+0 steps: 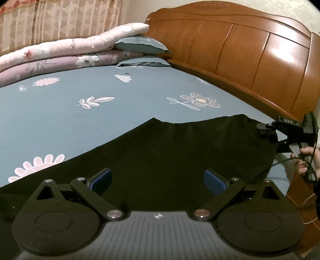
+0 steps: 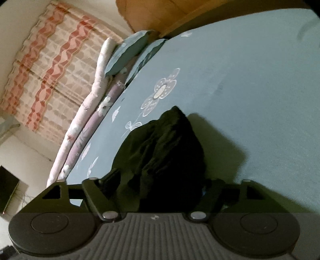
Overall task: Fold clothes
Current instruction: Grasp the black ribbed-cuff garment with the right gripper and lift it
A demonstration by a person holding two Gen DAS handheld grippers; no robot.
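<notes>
We see a black garment (image 1: 170, 152) spread over the blue flowered bed sheet (image 1: 84, 120), lying at the near side of the bed and reaching toward the wooden headboard (image 1: 250, 54). Its far edge runs roughly straight across the sheet with a small peak in it.

In the right wrist view the same cloth (image 2: 166, 152) rises in a crumpled fold straight out of the right gripper (image 2: 160, 192); its fingers are mostly buried in the dark fabric, and we take them to be pinching a bunch of it, lifted off the sheet. From the left wrist view we see that right gripper (image 1: 268, 132) at the garment's corner nearest the headboard, with the person's hand (image 1: 304, 160) on its handle.

The left gripper (image 1: 158, 180) hangs over the near part of the garment with its blue pads (image 1: 215, 182) spread wide apart and nothing between them.

At the far edge of the bed, folded quilts (image 1: 60, 52) in pink and mauve lie stacked, with two blue pillows (image 1: 143, 47) beside them against the headboard. A patterned curtain (image 1: 56, 18) hangs behind.
</notes>
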